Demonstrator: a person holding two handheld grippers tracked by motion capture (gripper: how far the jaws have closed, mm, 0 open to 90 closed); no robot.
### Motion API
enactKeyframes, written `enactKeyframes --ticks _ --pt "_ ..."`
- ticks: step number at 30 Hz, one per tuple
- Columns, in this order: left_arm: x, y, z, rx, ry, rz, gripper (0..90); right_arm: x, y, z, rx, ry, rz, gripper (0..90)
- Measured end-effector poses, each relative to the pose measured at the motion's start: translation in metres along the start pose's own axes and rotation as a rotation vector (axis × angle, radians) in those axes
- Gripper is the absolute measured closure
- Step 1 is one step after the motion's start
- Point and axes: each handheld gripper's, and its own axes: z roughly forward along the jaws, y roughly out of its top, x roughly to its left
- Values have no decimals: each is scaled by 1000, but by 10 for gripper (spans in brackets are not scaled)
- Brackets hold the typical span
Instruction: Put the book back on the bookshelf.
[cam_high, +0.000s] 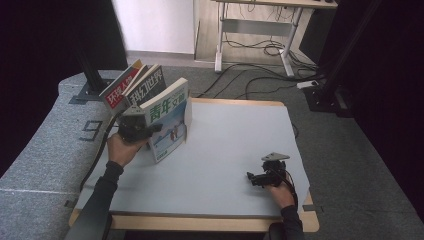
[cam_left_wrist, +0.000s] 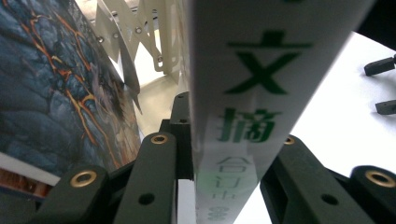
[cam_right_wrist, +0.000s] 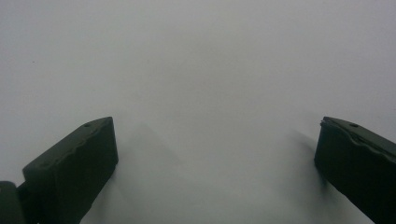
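- We have the left gripper clamped on the spine of a thick white magazine with green lettering. In the left gripper view the spine sits pinched between the 2 black jaws.
- The magazine stands tilted at the back left of the grey table, leaning against 2 more magazines that slant the same way behind it — all 3 look propped, not flat.
- A pale folding rack shows behind the spine in the left gripper view; we cannot tell whether the magazine touches it.
- The right gripper rests near the front right of the table, well apart from the magazines, its jaws spread wide with nothing between them.
- Our main worry: the hold is on the narrow spine alone, so the heavy pages could sag or swing and twist the magazine out of the jaws.
- If we pull it away quickly, the 2 magazines leaning behind may lose their support and topple forward or off the table's left edge.
- A slack squeeze would let the glossy cover slide — the magazine would then drop onto its corner.
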Motion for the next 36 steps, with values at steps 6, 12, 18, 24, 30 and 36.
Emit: enactKeyframes --ticks 6,12,18,24,30,36 --pt "-2 0 0 -2 24 -4 734 0 0 0 0 0 -1 0" --pt "-7 3 6 -38 68 -11 739 0 0 0 0 0 1 0" --pt "-13 11 16 -54 105 -10 739 0 0 0 -1 0 -2 0" --pt "-18 18 28 -69 145 -19 739 0 0 0 -2 0 -1 0" --pt "-22 23 38 -82 188 -23 738 0 0 0 -1 0 -1 0" --pt "-27 28 49 -86 229 -13 737 0 0 0 -2 0 -3 0"
